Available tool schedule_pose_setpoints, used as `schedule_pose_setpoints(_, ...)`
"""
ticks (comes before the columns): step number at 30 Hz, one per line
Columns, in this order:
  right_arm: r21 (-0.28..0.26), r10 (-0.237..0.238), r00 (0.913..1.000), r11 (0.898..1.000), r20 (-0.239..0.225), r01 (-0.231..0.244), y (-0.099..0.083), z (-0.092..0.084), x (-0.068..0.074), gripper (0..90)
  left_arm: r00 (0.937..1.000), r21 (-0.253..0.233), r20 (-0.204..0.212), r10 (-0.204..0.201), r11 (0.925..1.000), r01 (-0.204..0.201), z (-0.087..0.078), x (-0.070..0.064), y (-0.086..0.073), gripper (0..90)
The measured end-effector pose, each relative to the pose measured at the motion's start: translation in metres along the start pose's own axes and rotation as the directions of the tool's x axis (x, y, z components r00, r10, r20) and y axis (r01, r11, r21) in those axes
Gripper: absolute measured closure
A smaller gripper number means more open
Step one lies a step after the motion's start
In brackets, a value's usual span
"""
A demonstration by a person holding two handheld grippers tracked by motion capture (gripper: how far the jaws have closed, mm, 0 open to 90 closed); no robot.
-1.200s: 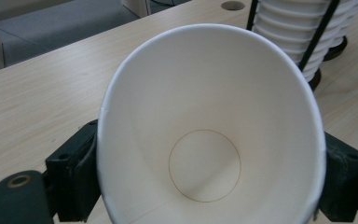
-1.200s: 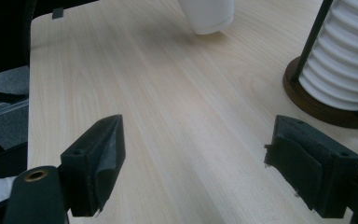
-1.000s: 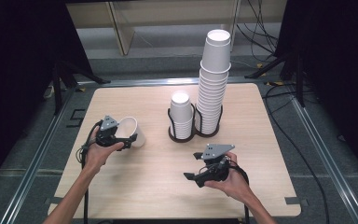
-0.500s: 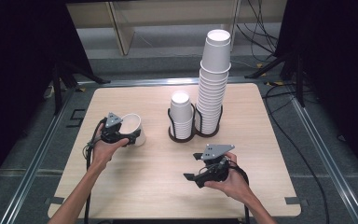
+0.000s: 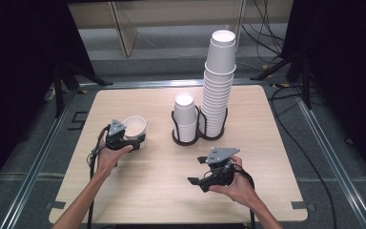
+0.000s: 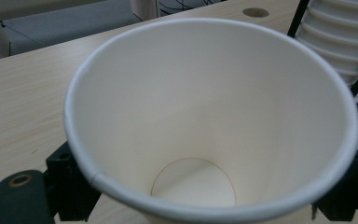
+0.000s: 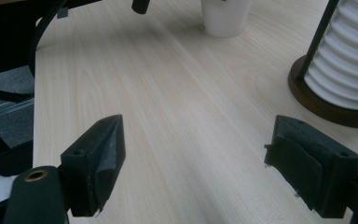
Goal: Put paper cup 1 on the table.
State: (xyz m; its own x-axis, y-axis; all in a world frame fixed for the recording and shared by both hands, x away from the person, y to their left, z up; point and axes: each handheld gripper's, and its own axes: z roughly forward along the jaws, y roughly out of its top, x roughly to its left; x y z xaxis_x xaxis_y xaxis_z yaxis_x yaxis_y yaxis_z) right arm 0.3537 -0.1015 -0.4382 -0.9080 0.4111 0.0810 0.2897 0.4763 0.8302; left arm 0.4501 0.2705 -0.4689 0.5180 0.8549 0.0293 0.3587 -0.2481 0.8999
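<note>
Cup (image 6: pixel 205 116) base behind own rim

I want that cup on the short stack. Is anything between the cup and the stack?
Nothing visible. The left hand-held gripper holds the paper cup; bare table lies between it and the short cup stack.

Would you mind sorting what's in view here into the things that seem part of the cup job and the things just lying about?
Likely part of the job:
- single paper cup, clamped in the left gripper
- short cup stack and tall cup stack in the black holder
- right gripper, open over bare table

Just lying about:
- cables on the floor behind
- shelf frame beyond the table
</note>
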Motion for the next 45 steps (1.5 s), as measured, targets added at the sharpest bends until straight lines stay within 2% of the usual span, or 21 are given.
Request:
schedule_pose_setpoints(6, 0.003, -0.005, 1.0000, 1.000, -0.005, 0.005, 0.000, 0.000, 0.000, 19.1, 1.0000, 0.007, -0.005, -0.002, 1.0000, 0.002, -0.008, 0.000, -0.009, 14.6)
schedule_pose_setpoints(8, 0.008, 0.009, 0.9999, 1.000, -0.011, -0.009, -0.001, 0.001, 0.000, 19.1, 1.0000, 0.002, 0.002, -0.007, 1.0000, 0.007, -0.011, 0.000, -0.012, 14.7)
schedule_pose_setpoints(9, 0.008, 0.009, 0.9999, 1.000, -0.012, -0.009, -0.001, 0.001, 0.000, 19.0, 0.9999, 0.012, -0.006, -0.009, 0.9999, 0.009, -0.014, -0.001, -0.013, 14.7)
schedule_pose_setpoints(14, 0.003, -0.001, 1.0000, 1.000, -0.003, 0.001, -0.001, 0.000, 0.000, 19.0, 1.0000, -0.005, 0.004, -0.006, 1.0000, 0.006, -0.026, -0.004, -0.017, 14.7)
schedule_pose_setpoints(16, 0.003, 0.000, 1.0000, 1.000, -0.004, 0.000, -0.001, 0.000, 0.000, 19.0, 1.0000, 0.005, -0.001, -0.005, 1.0000, 0.005, -0.031, -0.004, -0.017, 14.7)
schedule_pose_setpoints(20, 0.001, 0.000, 1.0000, 1.000, -0.001, 0.000, -0.001, 0.000, 0.000, 19.0, 0.9995, -0.012, -0.019, -0.023, 0.9997, 0.023, -0.042, -0.005, -0.018, 14.7)
schedule_pose_setpoints(21, 0.007, 0.003, 1.0000, 1.000, -0.003, -0.002, -0.001, 0.000, 0.000, 19.0, 0.9990, -0.001, -0.033, -0.030, 0.9996, 0.030, -0.045, -0.005, -0.019, 14.7)
schedule_pose_setpoints(22, 0.008, 0.012, 0.9999, 1.000, -0.008, -0.012, -0.001, 0.000, 0.001, 19.1, 0.9984, -0.004, -0.036, -0.044, 0.9990, 0.044, -0.049, -0.006, -0.022, 14.7)
schedule_pose_setpoints(24, 0.004, 0.010, 0.9999, 1.000, -0.003, -0.010, -0.002, -0.001, 0.000, 19.1, 0.9985, 0.003, -0.026, -0.048, 0.9988, 0.048, -0.053, -0.006, -0.024, 14.7)
schedule_pose_setpoints(25, 0.002, 0.004, 1.0000, 1.000, 0.003, -0.004, -0.002, -0.002, 0.000, 19.1, 0.9978, -0.016, -0.030, -0.059, 0.9982, 0.058, -0.057, -0.007, -0.025, 14.8)
schedule_pose_setpoints(27, 0.004, 0.019, 0.9998, 1.000, 0.000, -0.019, -0.003, -0.003, -0.001, 19.0, 0.9968, -0.025, -0.031, -0.074, 0.9970, 0.073, -0.066, -0.011, -0.026, 14.7)
schedule_pose_setpoints(28, -0.004, 0.011, 0.9999, 1.000, 0.007, -0.011, -0.003, -0.003, -0.002, 19.0, 0.9965, -0.039, -0.024, -0.080, 0.9961, 0.079, -0.069, -0.012, -0.026, 14.7)
schedule_pose_setpoints(29, -0.004, 0.027, 0.9996, 1.000, 0.010, -0.027, -0.003, -0.004, -0.002, 19.0, 0.9961, -0.047, -0.013, -0.087, 0.9951, 0.086, -0.073, -0.015, -0.026, 14.7)
schedule_pose_setpoints(30, -0.006, 0.022, 0.9996, 1.000, 0.018, -0.022, -0.003, -0.005, -0.003, 19.0, 0.9960, -0.048, -0.003, -0.089, 0.9949, 0.089, -0.081, -0.019, -0.025, 14.7)
schedule_pose_setpoints(32, -0.019, 0.040, 0.9990, 0.999, 0.021, -0.040, -0.004, -0.007, -0.005, 19.0, 0.9956, -0.070, 0.001, -0.094, 0.9931, 0.094, -0.090, -0.025, -0.024, 14.7)
schedule_pose_setpoints(34, -0.024, 0.041, 0.9986, 0.999, 0.035, -0.040, -0.004, -0.009, -0.006, 19.0, 0.9954, -0.101, 0.021, -0.093, 0.9904, 0.095, -0.097, -0.031, -0.024, 14.7)
schedule_pose_setpoints(37, -0.037, 0.063, 0.9963, 0.997, 0.057, -0.061, -0.003, -0.012, -0.009, 19.0, 0.9956, -0.108, 0.035, -0.087, 0.9901, 0.090, -0.107, -0.043, -0.024, 14.7)
schedule_pose_setpoints(40, -0.057, 0.071, 0.9936, 0.996, 0.088, -0.066, -0.003, -0.017, -0.013, 19.0, 0.9932, -0.110, 0.062, -0.099, 0.9883, 0.106, -0.114, -0.053, -0.027, 14.7)
schedule_pose_setpoints(43, -0.073, 0.117, 0.9876, 0.991, 0.104, -0.110, -0.003, -0.021, -0.014, 18.9, 0.9926, -0.113, 0.076, -0.095, 0.9881, 0.104, -0.120, -0.062, -0.030, 14.7)
schedule_pose_setpoints(44, -0.079, 0.104, 0.9884, 0.992, 0.111, -0.095, -0.003, -0.022, -0.017, 18.9, 0.9933, -0.095, 0.068, -0.093, 0.9905, 0.100, -0.123, -0.065, -0.030, 14.8)
schedule_pose_setpoints(45, -0.086, 0.111, 0.9865, 0.991, 0.120, -0.101, -0.003, -0.023, -0.018, 18.9, 0.9926, -0.105, 0.080, -0.091, 0.9895, 0.099, -0.123, -0.068, -0.032, 14.8)
